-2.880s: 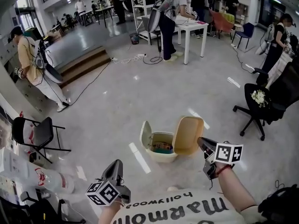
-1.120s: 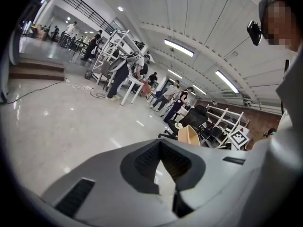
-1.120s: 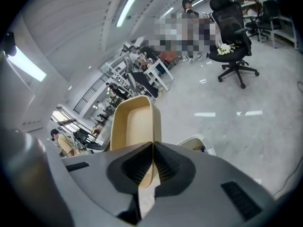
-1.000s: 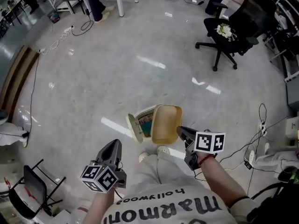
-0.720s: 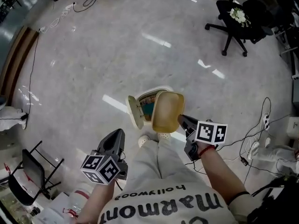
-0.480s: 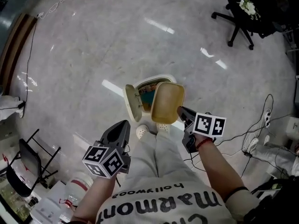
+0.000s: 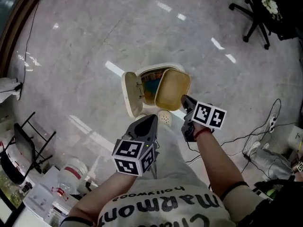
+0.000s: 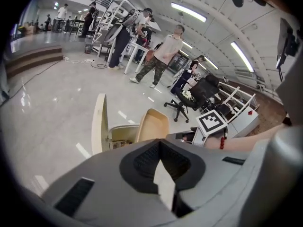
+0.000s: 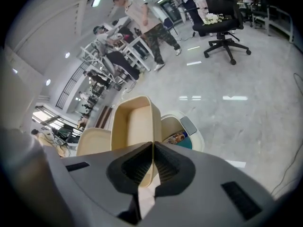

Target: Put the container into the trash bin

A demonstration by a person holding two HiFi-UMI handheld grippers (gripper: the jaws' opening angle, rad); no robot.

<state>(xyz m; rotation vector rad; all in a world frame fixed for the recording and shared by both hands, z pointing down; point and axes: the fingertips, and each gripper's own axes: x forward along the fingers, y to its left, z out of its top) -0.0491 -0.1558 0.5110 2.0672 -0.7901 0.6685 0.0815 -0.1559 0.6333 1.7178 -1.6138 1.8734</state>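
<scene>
A beige open container [image 7: 172, 89] hangs tilted over the cream trash bin [image 7: 161, 68], whose lid [image 7: 129, 94] stands open to the left. My right gripper [image 7: 185, 100] is shut on the container's near rim; in the right gripper view the rim [image 9: 150, 126] runs between the jaws of my right gripper [image 9: 152, 145], with the bin [image 9: 187, 126] behind it. Colourful rubbish lies inside the bin. My left gripper [image 7: 150, 119] is shut and holds nothing, just below the lid. The left gripper view shows my left gripper [image 8: 160, 148], the container [image 8: 151, 124] and the lid [image 8: 99, 122] ahead.
A cream shoe [image 7: 164, 117] stands on the floor right by the bin. A black office chair [image 7: 265, 8] is at the far right, and cables [image 7: 255, 136] trail at the right. A folding chair [image 7: 19, 150] and bottles [image 7: 71, 174] sit at the lower left. People stand in the distance [image 8: 165, 56].
The view has tipped further down over the bin. My left gripper has moved right and forward, close to the lid. The right gripper keeps the container held over the bin.
</scene>
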